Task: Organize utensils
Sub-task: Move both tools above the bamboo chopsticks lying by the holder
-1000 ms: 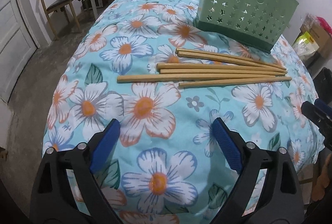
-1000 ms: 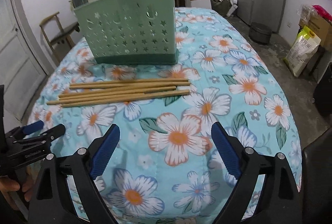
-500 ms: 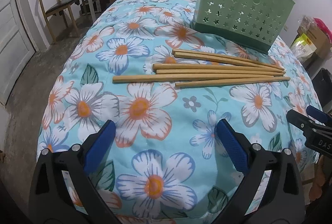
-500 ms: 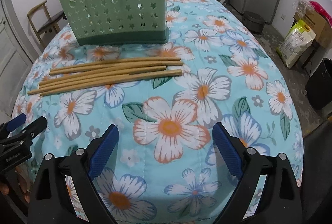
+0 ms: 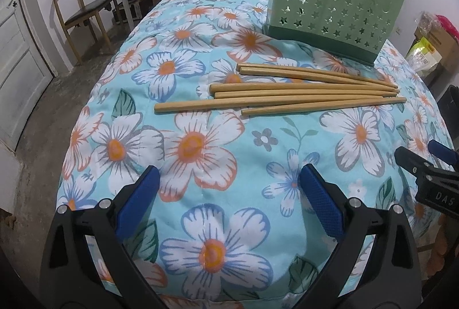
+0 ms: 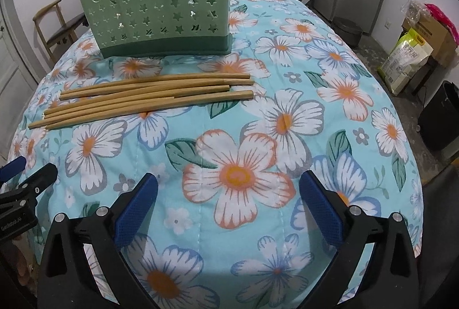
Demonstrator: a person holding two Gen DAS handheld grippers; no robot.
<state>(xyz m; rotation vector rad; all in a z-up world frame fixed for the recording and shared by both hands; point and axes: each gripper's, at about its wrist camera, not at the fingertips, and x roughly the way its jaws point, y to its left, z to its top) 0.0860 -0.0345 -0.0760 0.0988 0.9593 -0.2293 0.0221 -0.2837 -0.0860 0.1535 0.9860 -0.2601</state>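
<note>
Six wooden chopsticks point(image 5: 304, 92) lie loose on the flowered tablecloth point(image 5: 198, 148), side by side in a rough bundle running left to right, with their thin tips to the right in the left wrist view and to the left in the right wrist view. None overlaps the holder, and their ends are uneven, one stick reaching out further than the rest. Just beyond them, on the far side, stands the green utensil holder point(image 6: 160, 8), an upright plastic caddy pierced with star-shaped holes; its base sits near the bundle but apart from it. Whether anything is already inside it cannot be told from here, since its top edge hides the interior. Nearer the cameras, the left gripper point(image 5: 229, 194) hangs over bare cloth on the near side of the table with its blue pads spread wide and nothing between them. The right gripper point(image 6: 229, 195) is likewise over empty cloth, its jaws opening toward their widest, with nothing between them either. Each gripper shows at the edge of the other's view, so they sit side by side. By the look of it the sorting has barely begun: all visible chopsticks wait on the table, none is gripped, and every one has yet to be picked up and stood in the holder.
</note>
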